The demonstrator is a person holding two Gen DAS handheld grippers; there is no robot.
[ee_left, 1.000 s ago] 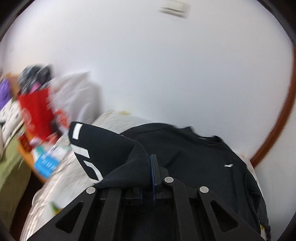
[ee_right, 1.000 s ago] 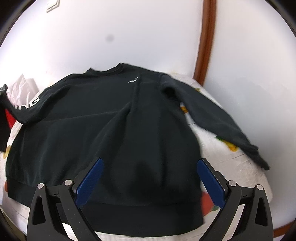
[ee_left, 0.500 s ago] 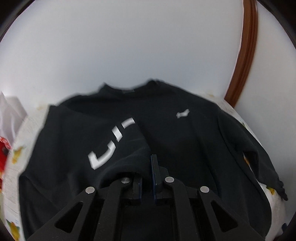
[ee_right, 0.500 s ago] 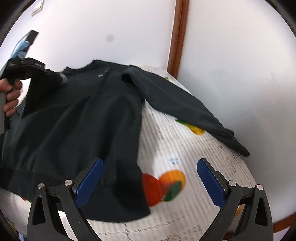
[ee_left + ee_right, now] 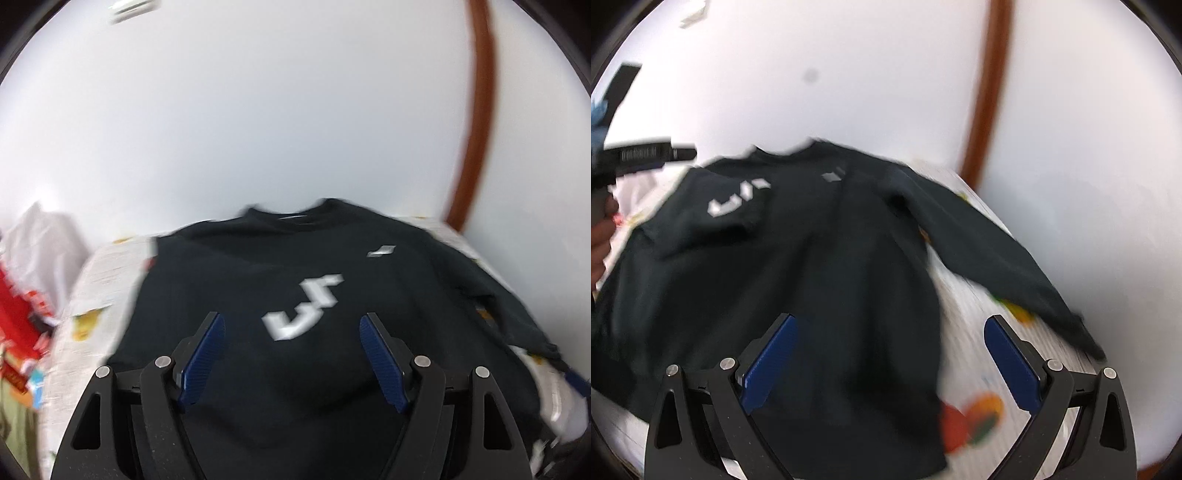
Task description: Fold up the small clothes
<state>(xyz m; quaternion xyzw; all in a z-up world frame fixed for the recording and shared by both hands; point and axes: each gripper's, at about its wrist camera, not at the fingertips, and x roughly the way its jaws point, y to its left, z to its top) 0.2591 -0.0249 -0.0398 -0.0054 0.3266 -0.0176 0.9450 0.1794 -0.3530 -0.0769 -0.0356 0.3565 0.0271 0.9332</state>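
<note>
A black long-sleeved sweatshirt (image 5: 295, 280) lies front up on a fruit-print cloth. Its left sleeve (image 5: 738, 206), with white lettering, lies folded across the chest. Its right sleeve (image 5: 993, 254) stretches out flat to the right. My left gripper (image 5: 291, 336) is open and empty just above the folded sleeve. It also shows at the far left of the right wrist view (image 5: 646, 155). My right gripper (image 5: 890, 350) is open and empty above the sweatshirt's lower right body. Both views are motion-blurred.
The fruit-print cloth (image 5: 979, 332) covers the surface. A white wall with a brown wooden strip (image 5: 476, 122) stands close behind. A white bag (image 5: 40, 243) and red packaging (image 5: 18, 317) sit at the left edge.
My left gripper carried the lettered sleeve across the chest, opened and let it go. My right gripper stayed open and swung over the sweatshirt's right side.
</note>
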